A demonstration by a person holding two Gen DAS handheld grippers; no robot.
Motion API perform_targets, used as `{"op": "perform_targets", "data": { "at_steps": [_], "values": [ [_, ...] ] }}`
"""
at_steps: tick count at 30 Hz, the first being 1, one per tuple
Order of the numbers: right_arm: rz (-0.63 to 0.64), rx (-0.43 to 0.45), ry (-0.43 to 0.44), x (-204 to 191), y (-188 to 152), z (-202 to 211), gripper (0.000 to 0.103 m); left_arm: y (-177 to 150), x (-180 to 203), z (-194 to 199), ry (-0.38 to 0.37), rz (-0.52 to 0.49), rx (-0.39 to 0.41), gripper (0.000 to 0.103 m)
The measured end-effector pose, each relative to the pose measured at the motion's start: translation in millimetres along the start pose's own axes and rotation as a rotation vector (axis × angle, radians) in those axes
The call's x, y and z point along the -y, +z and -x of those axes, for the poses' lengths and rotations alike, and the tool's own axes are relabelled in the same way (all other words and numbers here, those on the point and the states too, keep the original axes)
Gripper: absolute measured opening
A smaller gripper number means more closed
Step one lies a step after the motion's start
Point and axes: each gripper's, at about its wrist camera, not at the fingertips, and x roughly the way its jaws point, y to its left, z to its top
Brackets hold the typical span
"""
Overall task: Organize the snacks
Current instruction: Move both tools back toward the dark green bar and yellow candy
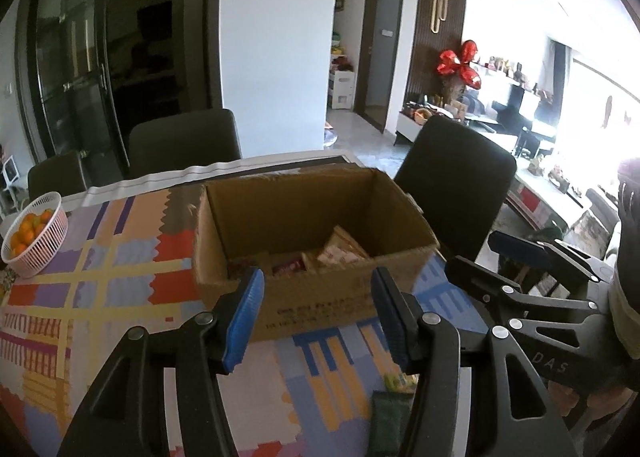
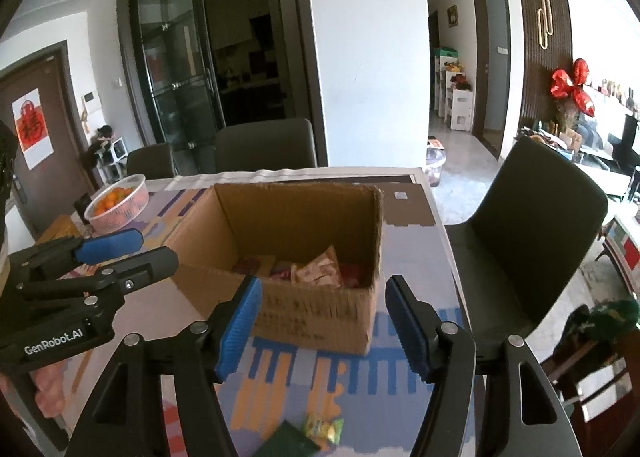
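An open cardboard box [image 1: 316, 241] stands on the patterned tablecloth and holds several snack packets [image 1: 340, 249]. It also shows in the right wrist view [image 2: 296, 257], with packets [image 2: 316, 269] inside. My left gripper [image 1: 318, 317] is open and empty, in front of the box. My right gripper [image 2: 324, 325] is open and empty, also in front of the box. A yellow-green snack packet [image 2: 322, 429] and a dark green packet [image 2: 286, 443] lie on the cloth under the right gripper; they also show in the left wrist view [image 1: 390, 413].
A pink basket of oranges [image 1: 34, 233] sits at the table's left. Dark chairs stand behind the table [image 1: 184, 141] and at its right end [image 2: 536, 241]. The table edge runs just right of the box.
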Motion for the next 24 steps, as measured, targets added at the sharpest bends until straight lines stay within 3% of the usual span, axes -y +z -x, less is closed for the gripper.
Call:
{"op": "perform_targets", "data": {
  "at_steps": [11, 24],
  "values": [
    [0.014, -0.031, -0.029, 6, -44, 22, 0.065, -52, 25, -1, -0.039, -0.045, -0.070, 0.055],
    [-0.016, -0.200, -0.057, 28, -116, 4, 0.065, -116, 58, -29, -0.094, -0.126, -0.205, 0.055]
  ]
}}
